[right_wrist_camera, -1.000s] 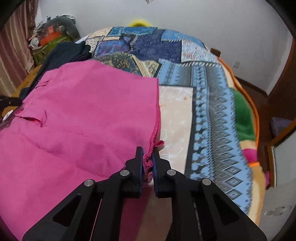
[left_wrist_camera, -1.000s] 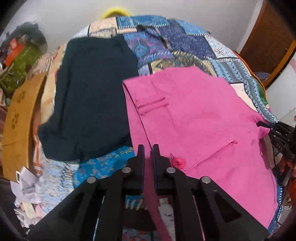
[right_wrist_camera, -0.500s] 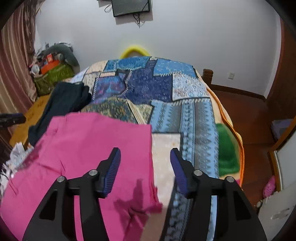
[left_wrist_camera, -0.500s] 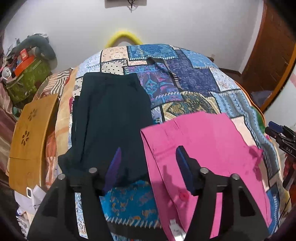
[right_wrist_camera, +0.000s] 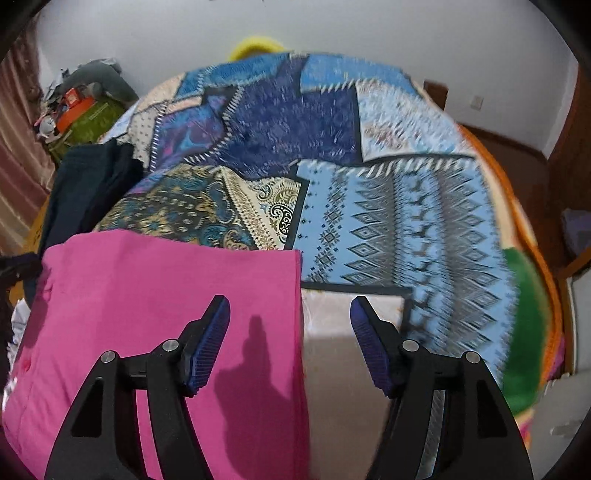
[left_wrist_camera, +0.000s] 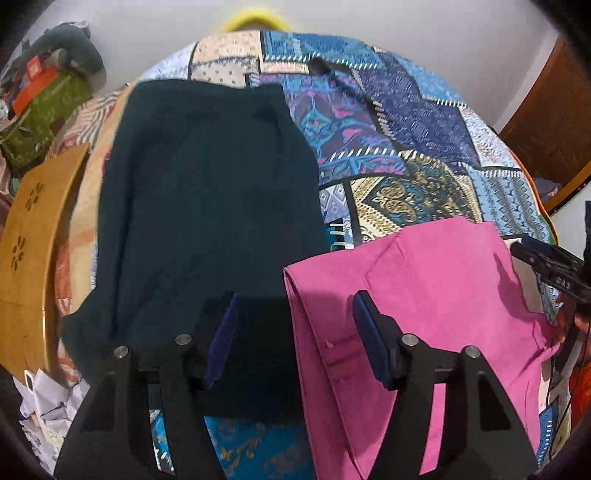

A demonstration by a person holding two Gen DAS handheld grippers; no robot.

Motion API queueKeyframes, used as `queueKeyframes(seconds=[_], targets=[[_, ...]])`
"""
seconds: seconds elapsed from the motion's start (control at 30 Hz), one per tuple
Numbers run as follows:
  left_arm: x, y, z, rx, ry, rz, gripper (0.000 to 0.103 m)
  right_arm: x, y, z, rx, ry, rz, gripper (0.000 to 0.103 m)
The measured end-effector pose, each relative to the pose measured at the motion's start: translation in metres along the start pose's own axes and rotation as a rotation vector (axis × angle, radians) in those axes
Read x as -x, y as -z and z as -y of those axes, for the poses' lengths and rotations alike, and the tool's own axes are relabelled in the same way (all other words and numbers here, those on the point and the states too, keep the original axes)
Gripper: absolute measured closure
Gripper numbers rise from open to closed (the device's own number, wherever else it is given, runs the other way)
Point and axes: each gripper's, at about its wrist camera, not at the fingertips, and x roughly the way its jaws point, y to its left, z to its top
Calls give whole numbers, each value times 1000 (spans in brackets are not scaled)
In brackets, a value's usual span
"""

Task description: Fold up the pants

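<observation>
Right wrist: pink pants [right_wrist_camera: 155, 295] lie flat under opening, empty right tongs [right_wrist_camera: 290, 314].

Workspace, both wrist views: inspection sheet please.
Surface: patchwork bedspread, mostly bare on the right.
Job's things: pink pants folded flat; dark garment lying beside them.
Clutter: crumpled paper, wooden board, green bag.
Grippers: left gripper open, nothing held; right gripper jaws opening, nothing between them.
Cables: thin wire at the right edge.
Surroundings: white wall, wooden floor.
</observation>
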Motion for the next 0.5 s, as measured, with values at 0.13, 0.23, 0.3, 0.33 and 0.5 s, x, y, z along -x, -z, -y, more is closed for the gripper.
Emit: queueKeyframes(seconds=[0.13,0.23,0.3,0.33,0.5], targets=[[-15,-5,-6,41,42,-17,40,-25,-11,0,-15,-36,-36,39],[-22,-7,-9,85,71,-14,44,-41,-12,-3,-31,-57,-62,40],[-22,-6,-8,84,85,-2,57,-45,-11,-9,-18,-68,-64,48],[-21,-5,-6,70,85,8,61,-46,-9,-14,3,-57,-59,55],[-6,-4,5,26,24,50,94,-41,-1,-25,24,-41,-40,98]])
